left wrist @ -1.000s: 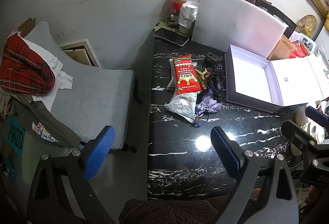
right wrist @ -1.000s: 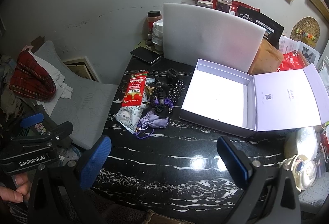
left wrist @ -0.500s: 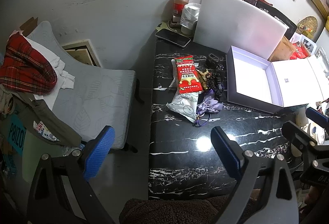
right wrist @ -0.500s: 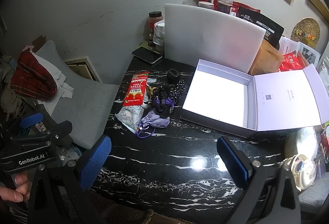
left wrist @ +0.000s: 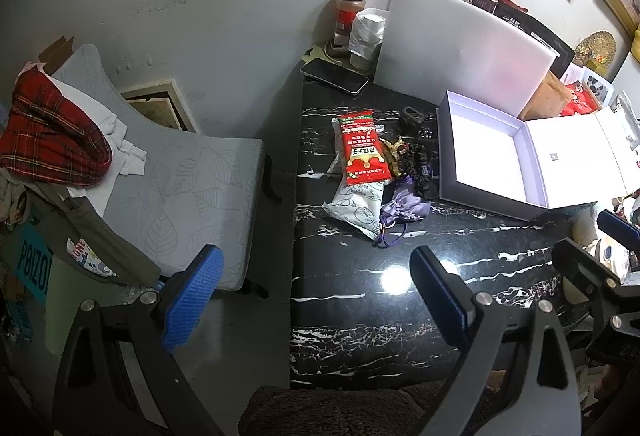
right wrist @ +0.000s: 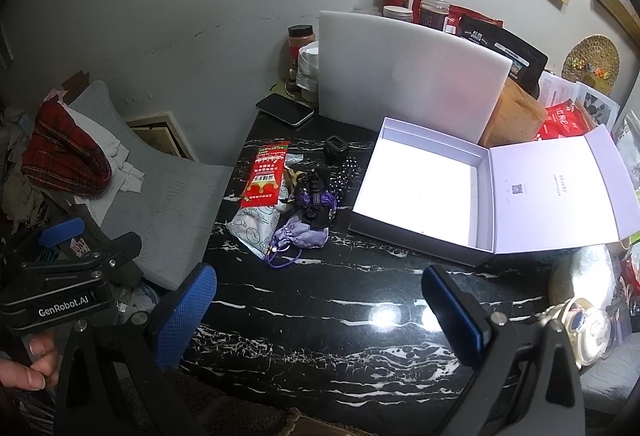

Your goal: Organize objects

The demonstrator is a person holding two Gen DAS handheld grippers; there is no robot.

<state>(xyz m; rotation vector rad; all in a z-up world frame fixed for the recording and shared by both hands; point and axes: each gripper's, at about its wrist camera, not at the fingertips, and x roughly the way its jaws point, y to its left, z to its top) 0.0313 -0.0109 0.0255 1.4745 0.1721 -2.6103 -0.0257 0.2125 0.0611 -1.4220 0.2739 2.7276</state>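
The purple pouch (right wrist: 302, 234), at ten o'clock from the spread, empty right gripper (right wrist: 320, 310), is judged soft and light; its bunched neck is best pinched.

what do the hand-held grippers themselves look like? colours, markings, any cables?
Both match: the left hand-held gripper and the right hand-held gripper have black angular frames with silver screws and flat blue textured finger pads. In the right wrist view, the left unit's black body carries white "GenRobot.AI" lettering. A bare thumb grips its handle; no sleeve or cables show.
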